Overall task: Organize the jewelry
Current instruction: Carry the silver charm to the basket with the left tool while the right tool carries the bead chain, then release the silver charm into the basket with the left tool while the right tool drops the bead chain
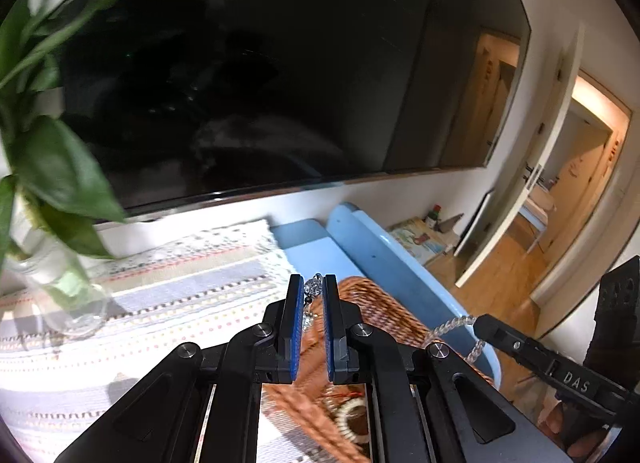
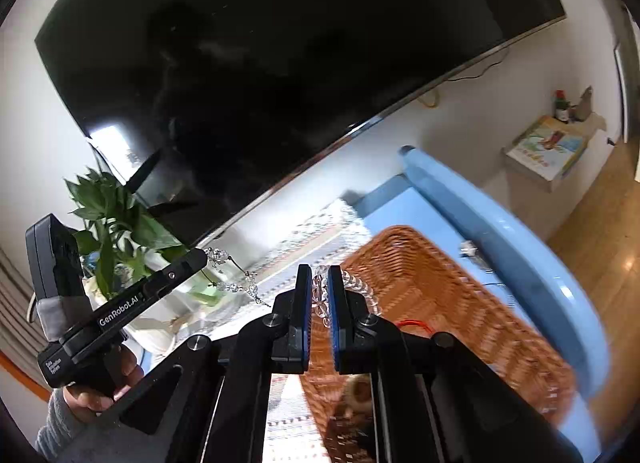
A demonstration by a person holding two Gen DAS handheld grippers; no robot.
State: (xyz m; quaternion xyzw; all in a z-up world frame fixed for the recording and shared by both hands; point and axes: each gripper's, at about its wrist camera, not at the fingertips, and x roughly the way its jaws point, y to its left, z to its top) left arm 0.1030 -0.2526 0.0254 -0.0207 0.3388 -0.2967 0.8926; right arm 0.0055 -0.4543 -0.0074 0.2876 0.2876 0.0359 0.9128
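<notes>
**Q:** What fills the background?

**A:** A dark television (image 1: 256,75) on the white wall, above my counter (image 1: 308,255), which is pale blue and partly covered by a striped woven runner (image 1: 168,295). A leafy plant in a clear glass vase (image 1: 60,283) stands on the runner at the left.

**Q:** And on the counter itself?

**A:** An orange-brown wicker basket (image 2: 432,287) sits partly on the runner and partly on the blue surface. A cream beaded bracelet (image 1: 352,419) and a red cord (image 2: 416,325) lie inside it, blurred.

**Q:** Where is the jewelry you are handling?

**A:** In the air above the basket. My left tool (image 1: 313,287) is clamped on a crystal bead strand with a small dark bead (image 1: 312,289), the thin chain hanging from its tips. My right tool (image 2: 320,283) is pinched on a clear bead bracelet (image 2: 360,285), whose loop drapes over the right finger toward the basket.

**Q:** Do the two pieces touch?

**A:** I cannot tell; each tool's view shows the other tool holding beads off to one side.
</notes>
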